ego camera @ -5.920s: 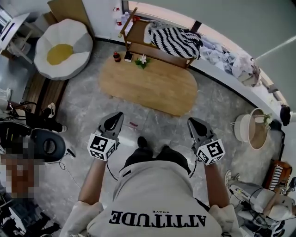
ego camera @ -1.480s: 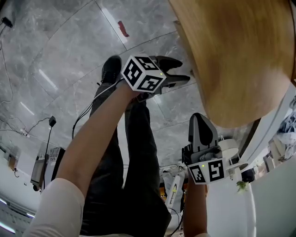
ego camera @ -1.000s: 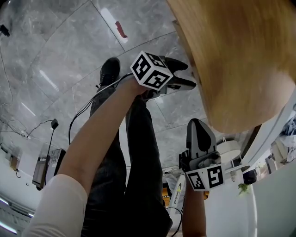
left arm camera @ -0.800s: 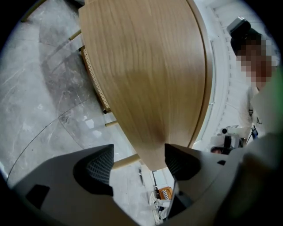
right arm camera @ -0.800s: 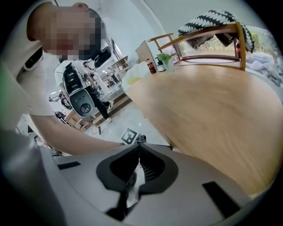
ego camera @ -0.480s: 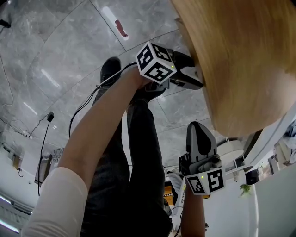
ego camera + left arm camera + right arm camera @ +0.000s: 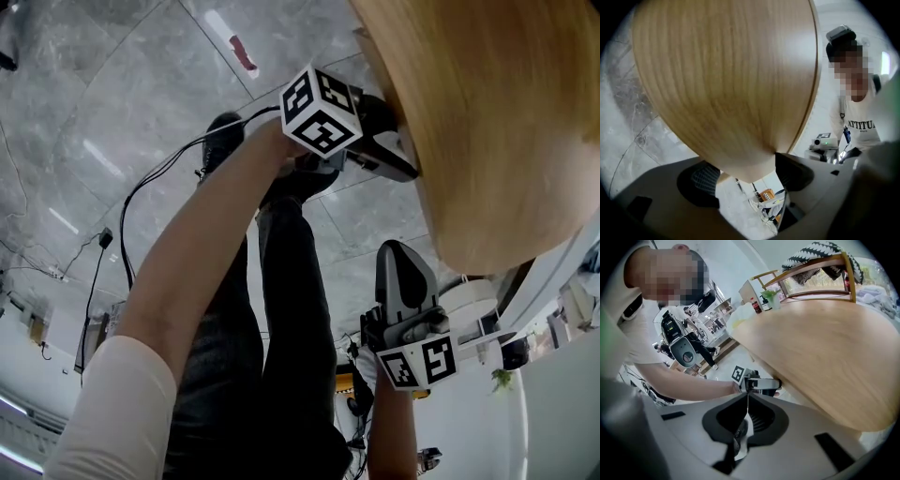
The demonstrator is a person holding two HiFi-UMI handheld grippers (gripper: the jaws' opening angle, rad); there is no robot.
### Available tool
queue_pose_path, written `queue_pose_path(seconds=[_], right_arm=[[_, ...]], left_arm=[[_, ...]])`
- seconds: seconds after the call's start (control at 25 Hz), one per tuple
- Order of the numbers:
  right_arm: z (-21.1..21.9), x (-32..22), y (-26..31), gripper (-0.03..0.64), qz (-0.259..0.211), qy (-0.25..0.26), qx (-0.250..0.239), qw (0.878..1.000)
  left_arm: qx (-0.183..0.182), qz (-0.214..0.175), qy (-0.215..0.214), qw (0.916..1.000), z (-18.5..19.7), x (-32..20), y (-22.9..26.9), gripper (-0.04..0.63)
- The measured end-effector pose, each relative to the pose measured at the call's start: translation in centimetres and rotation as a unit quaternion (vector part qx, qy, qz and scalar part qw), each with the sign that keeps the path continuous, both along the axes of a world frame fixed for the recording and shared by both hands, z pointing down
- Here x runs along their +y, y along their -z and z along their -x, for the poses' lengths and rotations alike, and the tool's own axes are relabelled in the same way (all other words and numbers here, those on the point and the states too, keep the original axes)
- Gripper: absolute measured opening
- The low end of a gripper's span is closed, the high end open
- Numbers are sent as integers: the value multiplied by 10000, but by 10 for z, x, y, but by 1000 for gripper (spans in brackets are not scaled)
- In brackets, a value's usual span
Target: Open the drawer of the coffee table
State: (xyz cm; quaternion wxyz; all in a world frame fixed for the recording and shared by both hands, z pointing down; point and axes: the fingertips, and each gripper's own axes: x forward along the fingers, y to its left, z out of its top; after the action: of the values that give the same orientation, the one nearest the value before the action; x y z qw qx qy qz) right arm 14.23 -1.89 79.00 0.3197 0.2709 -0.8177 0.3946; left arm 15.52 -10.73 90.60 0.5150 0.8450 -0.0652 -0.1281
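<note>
left gripper (image 7: 405, 145): black, two-jaw, marker cube behind; jaws just opened to their widest, straddling the rim of the oval pale-wood coffee table (image 7: 487, 122); no clamp on it.
drawer: no front or handle made out; presumably under the top, near that rim.
right gripper (image 7: 403, 253): black jaws pressed together, empty, low beside the table's end, apart from it.
risk 1: closing here grips the fixed top, not the drawer; pull drags the whole table.
risk 2: table unbraced; likely slide on the smooth grey stone floor (image 7: 112, 94).
</note>
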Motion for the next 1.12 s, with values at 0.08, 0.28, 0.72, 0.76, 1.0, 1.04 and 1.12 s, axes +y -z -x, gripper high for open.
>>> queue_pose_path(seconds=[0.08, 0.28, 0.72, 0.76, 1.0, 1.04, 1.12], right_arm=[[1, 1, 2, 18, -12, -16, -28, 10000], [-3, 3, 6, 20, -44, -58, -54, 10000], [-5, 17, 6, 18, -46, -285, -123, 9995], [-5, 19, 6, 18, -41, -298, -132, 9995], [-3, 29, 8, 18, -45, -362, -202, 9991], [-2, 31, 7, 19, -54, -351, -203, 9992], [-1, 38, 4, 19, -75, -314, -176, 9993]], left_arm=[[11, 40, 72, 10000, 0, 0, 0, 365], [-44, 67, 9, 10000, 0, 2, 0, 364], [-110, 104, -166, 9997, 9, 28, 2, 359], [-117, 125, -164, 9997, 10, 34, 2, 359], [-181, 179, -339, 9991, 17, 58, 3, 359], [-177, 187, -365, 9990, 18, 63, 3, 359], [-156, 213, -387, 9989, 21, 72, 4, 359]])
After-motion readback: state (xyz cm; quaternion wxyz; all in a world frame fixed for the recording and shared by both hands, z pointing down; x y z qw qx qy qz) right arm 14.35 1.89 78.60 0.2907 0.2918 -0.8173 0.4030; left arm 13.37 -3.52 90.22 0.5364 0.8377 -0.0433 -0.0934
